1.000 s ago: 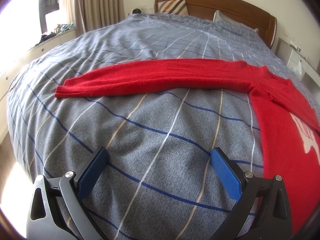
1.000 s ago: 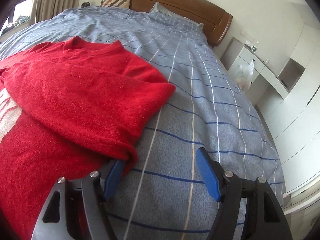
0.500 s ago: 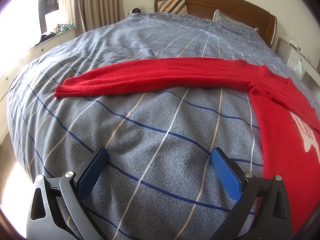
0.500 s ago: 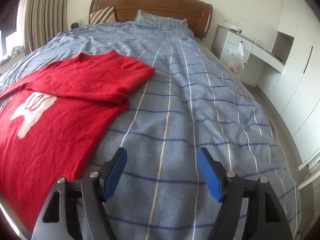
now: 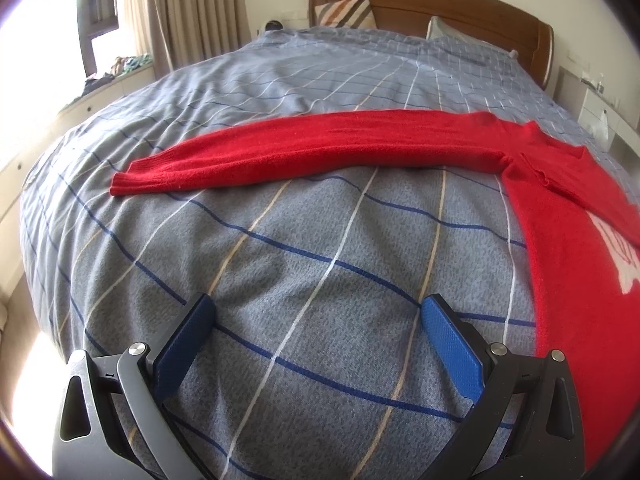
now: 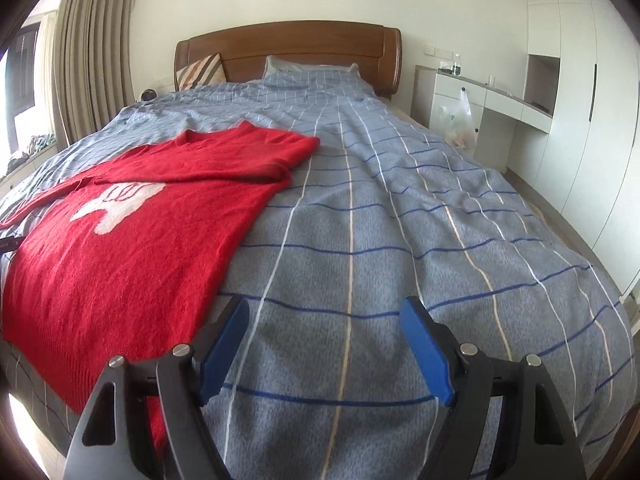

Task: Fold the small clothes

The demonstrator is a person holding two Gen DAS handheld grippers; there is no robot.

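Note:
A red sweater (image 6: 120, 248) with a white motif lies flat on the blue checked bed cover (image 6: 380, 240). Its right sleeve (image 6: 224, 160) is folded across the chest. Its left sleeve (image 5: 312, 152) lies stretched out straight to the left, and the body shows at the right edge of the left wrist view (image 5: 580, 280). My left gripper (image 5: 316, 312) is open and empty above the bare cover, in front of the stretched sleeve. My right gripper (image 6: 324, 316) is open and empty, low over the cover just right of the sweater's hem.
A wooden headboard (image 6: 288, 48) with a striped pillow (image 6: 200, 74) stands at the far end. A white desk (image 6: 492, 100) with a plastic bag (image 6: 460, 124) and wardrobes stand to the right. Curtains (image 5: 180, 8) and a window ledge lie to the left.
My right gripper has let go of the folded right sleeve and pulled back and up, away from the sweater. The left gripper has stayed in place.

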